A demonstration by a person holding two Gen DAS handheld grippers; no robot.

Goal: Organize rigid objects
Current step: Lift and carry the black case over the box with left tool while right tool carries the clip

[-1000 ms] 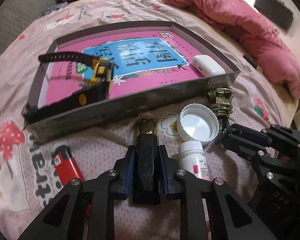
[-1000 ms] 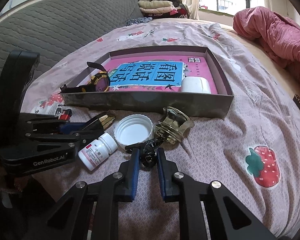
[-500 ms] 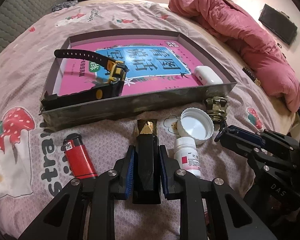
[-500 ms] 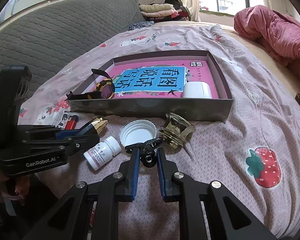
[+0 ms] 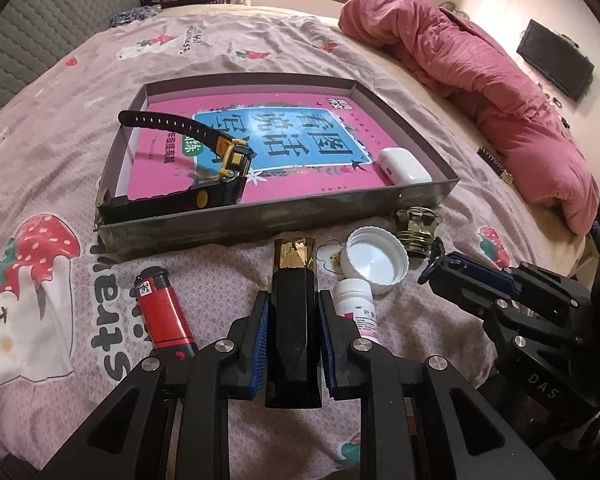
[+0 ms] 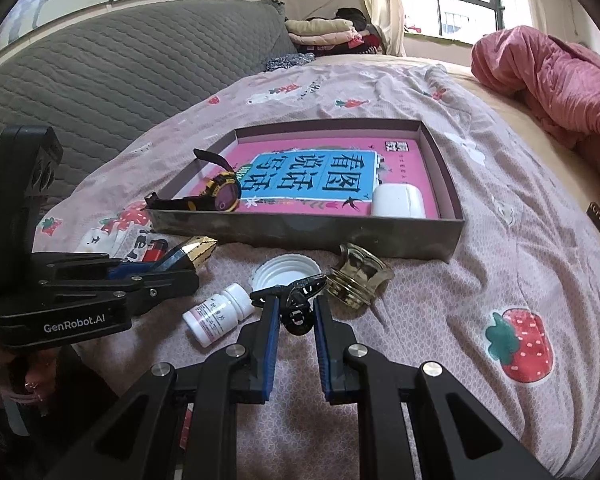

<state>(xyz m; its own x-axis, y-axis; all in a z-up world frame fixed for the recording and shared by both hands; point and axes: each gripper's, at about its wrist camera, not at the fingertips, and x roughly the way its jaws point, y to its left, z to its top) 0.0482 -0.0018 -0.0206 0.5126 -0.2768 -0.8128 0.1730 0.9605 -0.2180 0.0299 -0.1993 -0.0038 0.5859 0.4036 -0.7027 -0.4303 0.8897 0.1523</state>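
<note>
My left gripper (image 5: 294, 300) is shut on a black faceted bottle with a gold tip (image 5: 294, 280), held above the bedsheet in front of the grey tray (image 5: 260, 220); it also shows in the right wrist view (image 6: 196, 250). My right gripper (image 6: 296, 310) is shut on a small black clip (image 6: 298, 300). The tray holds a pink book (image 5: 260, 148), a black and yellow watch (image 5: 228, 168) and a white earbud case (image 5: 404, 166). A red lighter (image 5: 162, 312), a white pill bottle (image 5: 358, 304), a white cap (image 5: 374, 258) and a gold lid (image 5: 418, 228) lie on the sheet.
A pink duvet (image 5: 480, 80) is heaped at the far right of the bed. A grey quilted sofa back (image 6: 100, 72) rises on the left. Folded clothes (image 6: 324, 30) lie by the window.
Both grippers have lifted and drawn back from the tray with their objects still held. The items on the sheet have not moved.
</note>
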